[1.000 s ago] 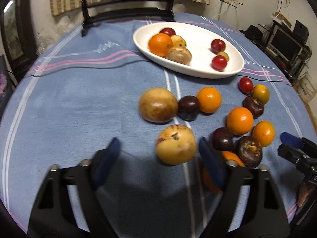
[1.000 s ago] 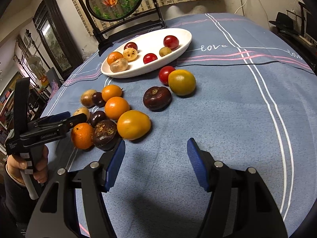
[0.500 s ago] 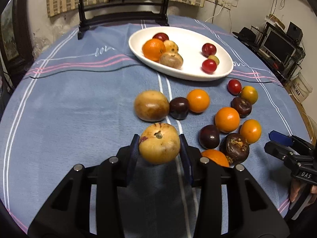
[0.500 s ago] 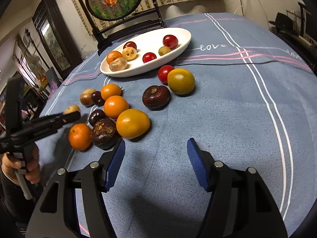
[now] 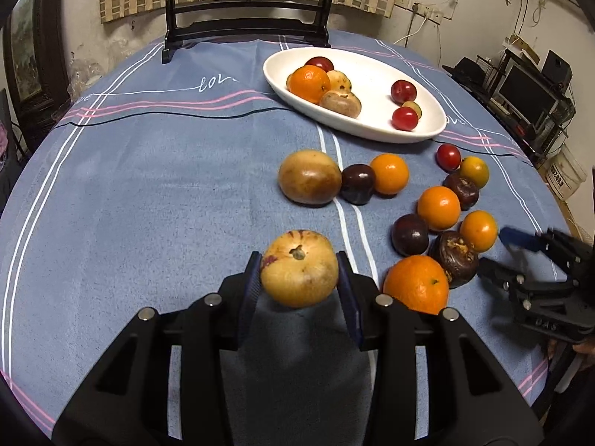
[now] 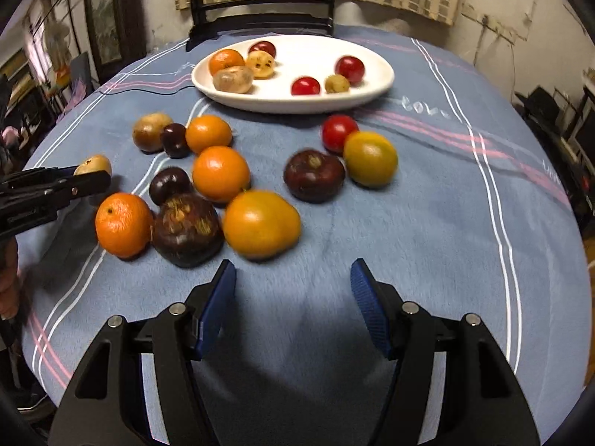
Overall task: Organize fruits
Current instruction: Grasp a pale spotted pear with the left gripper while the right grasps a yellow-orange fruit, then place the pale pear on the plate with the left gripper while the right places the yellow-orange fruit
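My left gripper (image 5: 299, 278) is shut on a tan, pale-yellow round fruit (image 5: 299, 267), held just above the blue cloth; the same fruit (image 6: 93, 163) shows in the right wrist view at the left gripper's (image 6: 85, 176) tips. A white oval plate (image 5: 372, 133) (image 6: 297, 106) farther back holds an orange, red fruits and brown ones. Loose oranges (image 6: 221, 173), dark purple fruits (image 6: 186, 228) and a yellow-orange fruit (image 6: 260, 223) lie in a cluster. My right gripper (image 6: 293, 297) stands open and empty just in front of that yellow-orange fruit, and appears as the right gripper (image 5: 502, 254) at the right.
A big brown fruit (image 5: 308, 177), a red tomato (image 6: 338, 132) and a yellow-green fruit (image 6: 370, 158) lie between cluster and plate. A dark wooden stand (image 5: 245, 33) rises at the table's far edge. Bare cloth (image 5: 148, 193) stretches left of the fruits. A hand (image 6: 7, 286) grips the left tool.
My left gripper closed on the tan fruit and raised it a little off the cloth. My right gripper rolled and slid toward the fruit cluster, still open.
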`<state>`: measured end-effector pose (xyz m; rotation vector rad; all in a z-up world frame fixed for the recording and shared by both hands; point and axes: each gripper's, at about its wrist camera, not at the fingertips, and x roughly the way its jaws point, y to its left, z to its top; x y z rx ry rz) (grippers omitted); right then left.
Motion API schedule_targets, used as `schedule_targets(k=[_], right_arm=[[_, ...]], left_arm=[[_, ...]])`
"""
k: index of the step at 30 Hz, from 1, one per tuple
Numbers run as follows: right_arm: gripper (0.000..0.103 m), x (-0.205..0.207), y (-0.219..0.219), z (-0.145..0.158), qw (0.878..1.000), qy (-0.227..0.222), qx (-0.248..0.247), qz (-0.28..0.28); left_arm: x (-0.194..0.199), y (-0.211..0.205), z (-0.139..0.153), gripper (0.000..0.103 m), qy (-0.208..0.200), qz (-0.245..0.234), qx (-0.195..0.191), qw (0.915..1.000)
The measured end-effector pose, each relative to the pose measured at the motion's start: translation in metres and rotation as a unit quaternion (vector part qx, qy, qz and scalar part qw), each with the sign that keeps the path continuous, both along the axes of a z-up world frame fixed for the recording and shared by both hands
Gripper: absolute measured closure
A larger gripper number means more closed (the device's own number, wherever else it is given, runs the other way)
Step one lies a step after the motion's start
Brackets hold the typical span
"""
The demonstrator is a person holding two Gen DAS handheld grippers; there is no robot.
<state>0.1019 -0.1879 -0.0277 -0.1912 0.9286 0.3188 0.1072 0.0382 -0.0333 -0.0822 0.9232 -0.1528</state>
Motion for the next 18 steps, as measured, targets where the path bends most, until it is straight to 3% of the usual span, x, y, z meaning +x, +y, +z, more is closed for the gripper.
schedule_targets(k=[3,6,8,9,18], right_arm=[[0.038,0.006,0.011,0.005,0.999,-0.024,-0.022,0.015],[0.04,0.019,0.019,-0.003,0.999,-0.006,-0.034,0.021],[0.059,0.023,0.021,-0.003,0.999,0.004,-0.016,0.032],[0.061,0.023,0.021,-0.003,0.999,0.009,-0.011,0.036],[0.061,0.016,0.003,0.002,0.999,0.011,0.033,0.001]], left_arm=[[-0.001,0.0,-0.002,0.063,0.004,-0.005,-0.007,1.0],[0.0,0.0,-0.006,0.063,0.007,-0.004,-0.007,0.9999],[0.0,0.0,-0.007,0.063,0.009,-0.005,-0.009,0.9999],[0.001,0.0,-0.008,0.063,0.01,-0.005,-0.009,0.9999],[0.001,0.001,-0.006,0.063,0.009,-0.003,-0.005,0.9999]])
